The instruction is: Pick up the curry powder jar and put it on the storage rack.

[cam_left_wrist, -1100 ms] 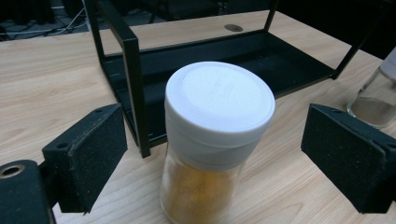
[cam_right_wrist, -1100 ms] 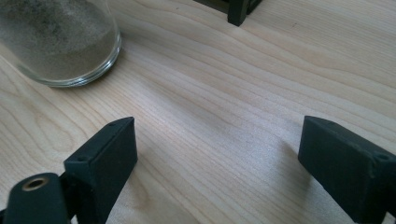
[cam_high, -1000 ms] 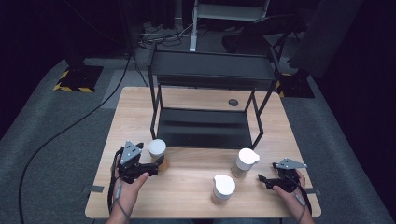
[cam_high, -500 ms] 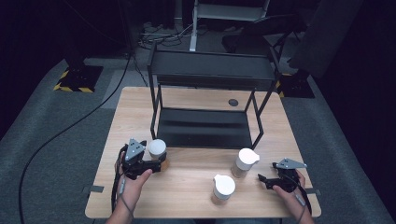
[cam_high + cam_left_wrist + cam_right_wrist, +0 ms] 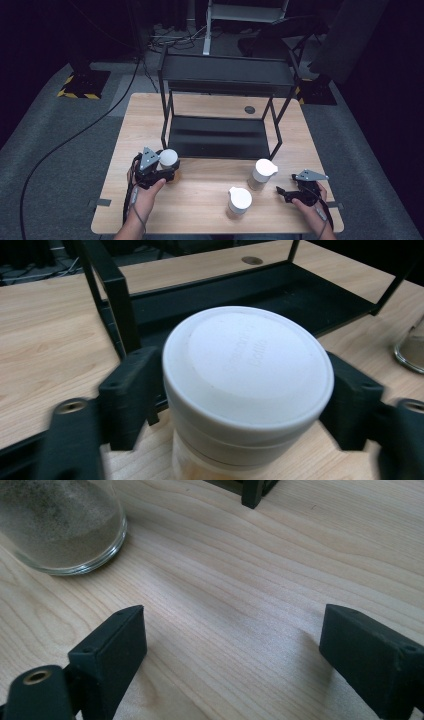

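Far left of the table [image 5: 125, 125]: left gripper [image 5: 162, 170] level at the front-left foot of the rack [image 5: 225, 80], jaws just closed onto a white-lidded jar [image 5: 168, 159]. From the left gripper view, both jaws against the jar [image 5: 247, 390] just under the lid rim, jar standing on the wood close to the rack post. Risk here: grip sits high, near the lid, so a lift could tilt the glass body or pull at the lid; swinging it up could knock the post.

Centre: two more jars, one near the front edge [image 5: 240, 200], one behind it [image 5: 261, 174], both untouched and well apart from the held one.

Far right: right gripper [image 5: 290, 192] resting low on the table, jaws apart with only bare wood between them, glass base [image 5: 60, 525] of a jar ahead. Risk: drifting forward could nudge that jar.
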{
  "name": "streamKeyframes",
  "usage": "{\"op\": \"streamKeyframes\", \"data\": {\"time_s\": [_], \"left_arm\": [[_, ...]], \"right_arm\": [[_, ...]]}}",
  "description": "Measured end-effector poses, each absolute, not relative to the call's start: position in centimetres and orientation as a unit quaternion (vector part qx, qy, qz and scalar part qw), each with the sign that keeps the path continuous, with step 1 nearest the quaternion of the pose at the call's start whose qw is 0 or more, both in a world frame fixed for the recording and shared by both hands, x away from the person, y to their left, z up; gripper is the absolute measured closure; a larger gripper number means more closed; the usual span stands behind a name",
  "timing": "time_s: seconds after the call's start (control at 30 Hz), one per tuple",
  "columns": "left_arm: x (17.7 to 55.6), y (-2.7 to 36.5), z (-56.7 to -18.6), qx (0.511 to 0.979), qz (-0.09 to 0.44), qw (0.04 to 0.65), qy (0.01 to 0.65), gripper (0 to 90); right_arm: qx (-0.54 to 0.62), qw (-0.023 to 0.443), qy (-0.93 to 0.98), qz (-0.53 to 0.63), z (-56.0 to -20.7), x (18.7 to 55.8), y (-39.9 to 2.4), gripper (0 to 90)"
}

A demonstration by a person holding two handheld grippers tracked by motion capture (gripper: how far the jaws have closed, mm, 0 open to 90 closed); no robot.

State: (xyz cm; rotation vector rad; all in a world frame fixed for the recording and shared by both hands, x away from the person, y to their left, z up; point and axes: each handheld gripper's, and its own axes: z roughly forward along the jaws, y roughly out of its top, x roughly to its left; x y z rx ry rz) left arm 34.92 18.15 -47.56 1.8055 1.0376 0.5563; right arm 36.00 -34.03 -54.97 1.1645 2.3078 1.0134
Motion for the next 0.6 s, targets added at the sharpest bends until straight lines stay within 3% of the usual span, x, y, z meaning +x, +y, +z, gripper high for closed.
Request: {"op": "streamKeyframes", "data": {"time_s": [0.03, 0.6], "left_arm": [[34.9, 18.1, -47.5, 0.739, 0.229, 0.473, 0.422, 32.3], [34.7, 17.8, -46.5, 0.739, 0.248, 0.462, 0.424, 32.9]], "right_arm": [[0.413, 0.182, 0.817, 0.359, -55.0, 36.0, -34.0, 11.6], [0.417, 0.184, 0.815, 0.358, -55.0, 36.1, -34.0, 11.6]]}}
